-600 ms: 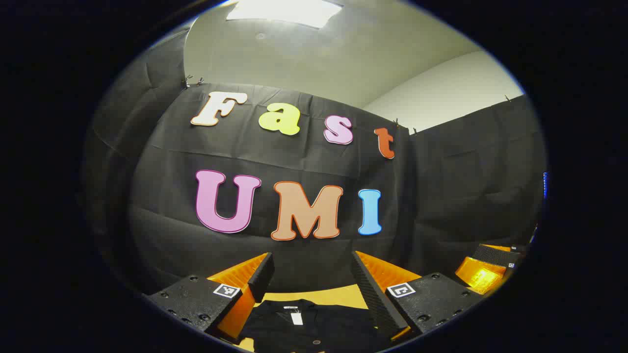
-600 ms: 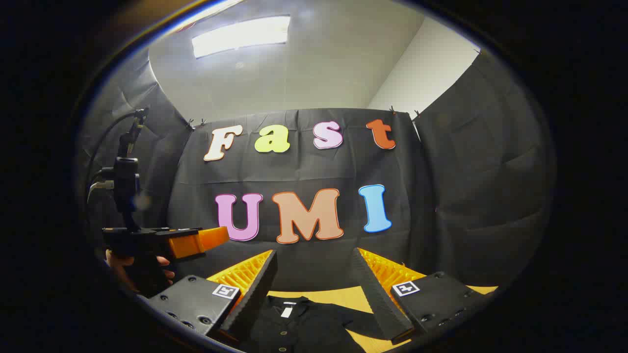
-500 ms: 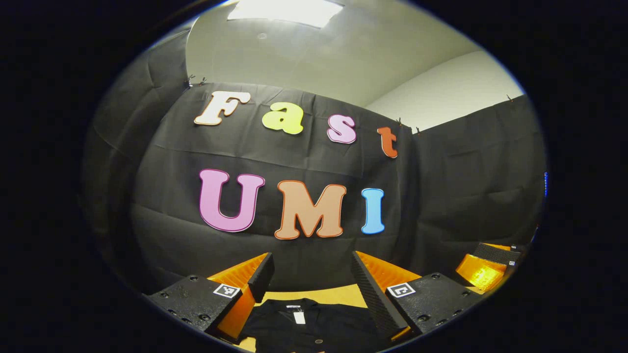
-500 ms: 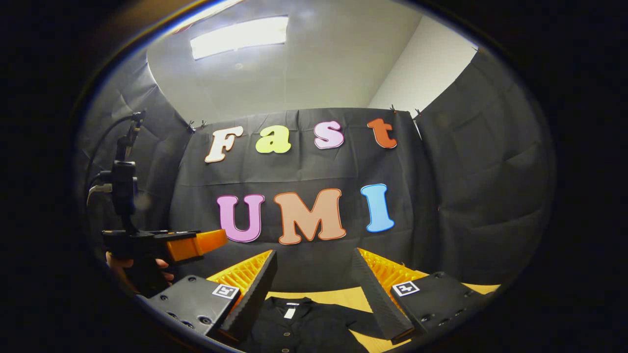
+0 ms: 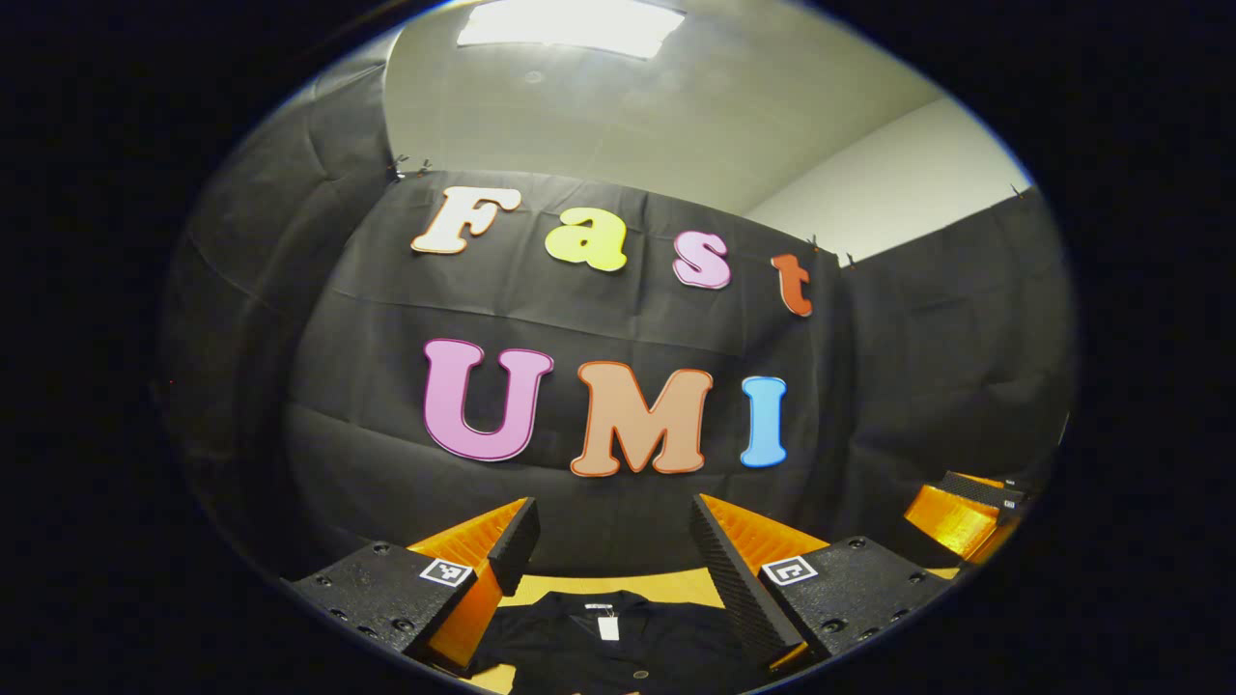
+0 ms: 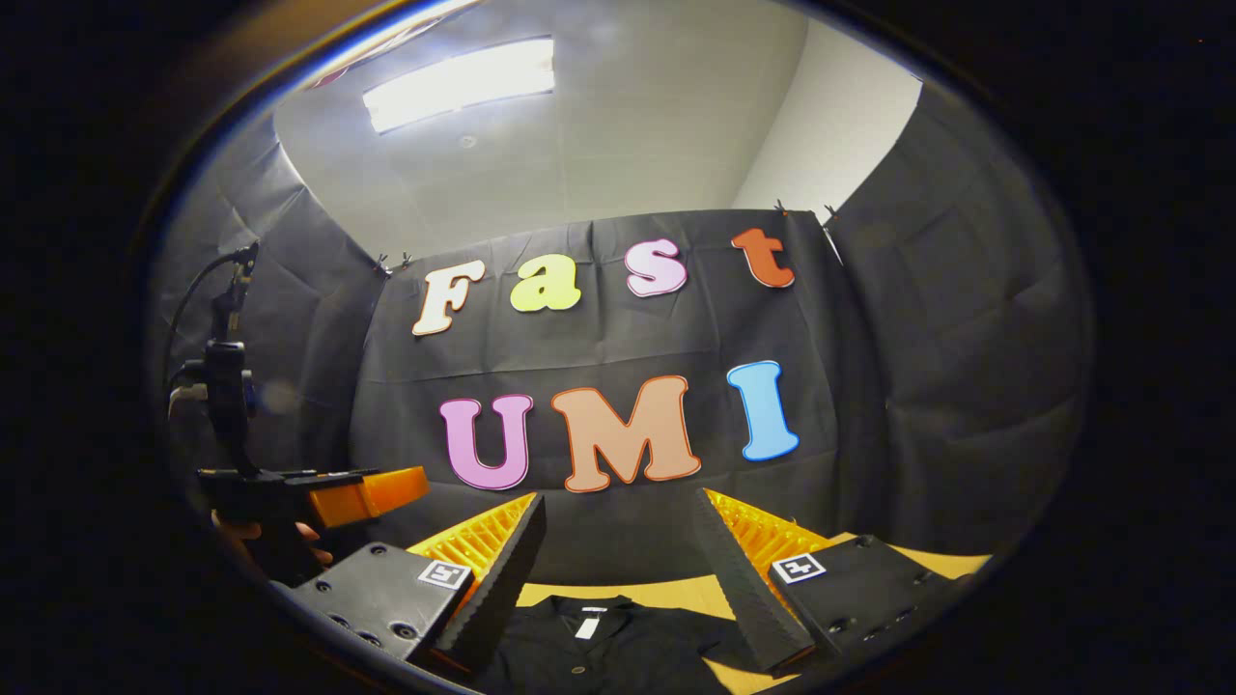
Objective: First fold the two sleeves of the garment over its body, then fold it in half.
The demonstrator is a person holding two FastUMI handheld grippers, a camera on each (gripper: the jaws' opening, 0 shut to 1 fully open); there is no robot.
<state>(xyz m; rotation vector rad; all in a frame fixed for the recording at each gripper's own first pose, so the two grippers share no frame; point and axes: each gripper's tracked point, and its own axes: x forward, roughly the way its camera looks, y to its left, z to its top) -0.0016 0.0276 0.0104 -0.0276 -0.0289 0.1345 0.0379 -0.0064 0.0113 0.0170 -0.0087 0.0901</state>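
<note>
The left gripper hung above the table, its fingers spread wide and empty. The black garment lay flat below, collar toward the wall. The right gripper was equally wide, holding nothing. No fold looked begun; step 1 called for lowering onto 1 of the 2 sleeves.

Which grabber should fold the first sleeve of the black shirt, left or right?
Probably right. In the right gripper view, a sleeve of the black button-up shirt stretches toward the open right gripper on the yellow table. The left gripper, also open, sees just the collar.
</note>
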